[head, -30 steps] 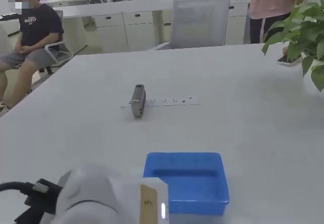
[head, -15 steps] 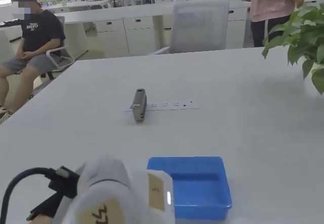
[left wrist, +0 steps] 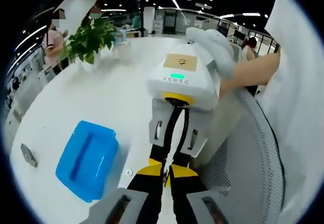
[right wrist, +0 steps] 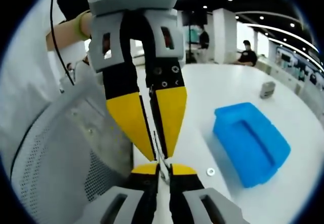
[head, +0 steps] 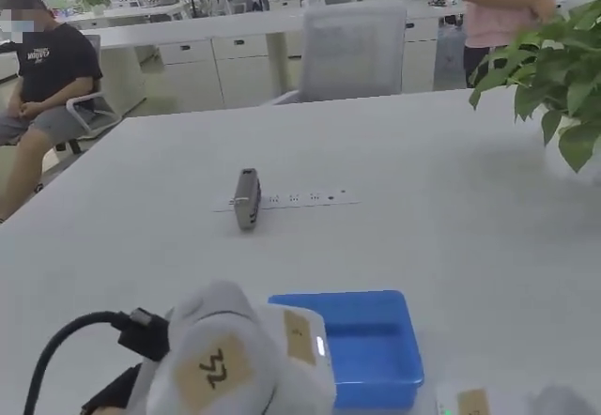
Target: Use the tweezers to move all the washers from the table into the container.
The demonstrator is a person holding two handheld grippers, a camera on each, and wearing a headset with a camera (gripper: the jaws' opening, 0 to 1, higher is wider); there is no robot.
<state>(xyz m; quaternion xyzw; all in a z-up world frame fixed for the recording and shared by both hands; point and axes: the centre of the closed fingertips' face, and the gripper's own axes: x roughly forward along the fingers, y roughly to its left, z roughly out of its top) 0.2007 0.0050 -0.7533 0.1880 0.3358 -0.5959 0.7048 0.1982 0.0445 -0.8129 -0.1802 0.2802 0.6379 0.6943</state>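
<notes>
The blue container (head: 343,340) stands near the table's front edge, also blue container (left wrist: 86,158) and blue container (right wrist: 250,143). One small washer (left wrist: 129,173) lies on the table beside it, washer (right wrist: 210,172). My left gripper (right wrist: 159,155) and right gripper (right wrist: 163,171) meet tip to tip just off the table's near edge. A thin metal pair of tweezers (right wrist: 158,148) runs between both sets of yellow fingertips, and each gripper looks shut on it. The left gripper's white body (head: 235,368) covers the tips in the head view.
A grey device (head: 246,199) lies by a power strip (head: 300,197) mid-table. A potted plant (head: 554,68) stands at the right. A mesh chair (left wrist: 243,148) is close behind the grippers. A seated person (head: 42,77) is far left and a standing person (head: 498,7) is beyond the table.
The left gripper's body has risen further into the head view at the bottom left. A second gripper's edge has appeared at the bottom right. The head camera has shifted slightly.
</notes>
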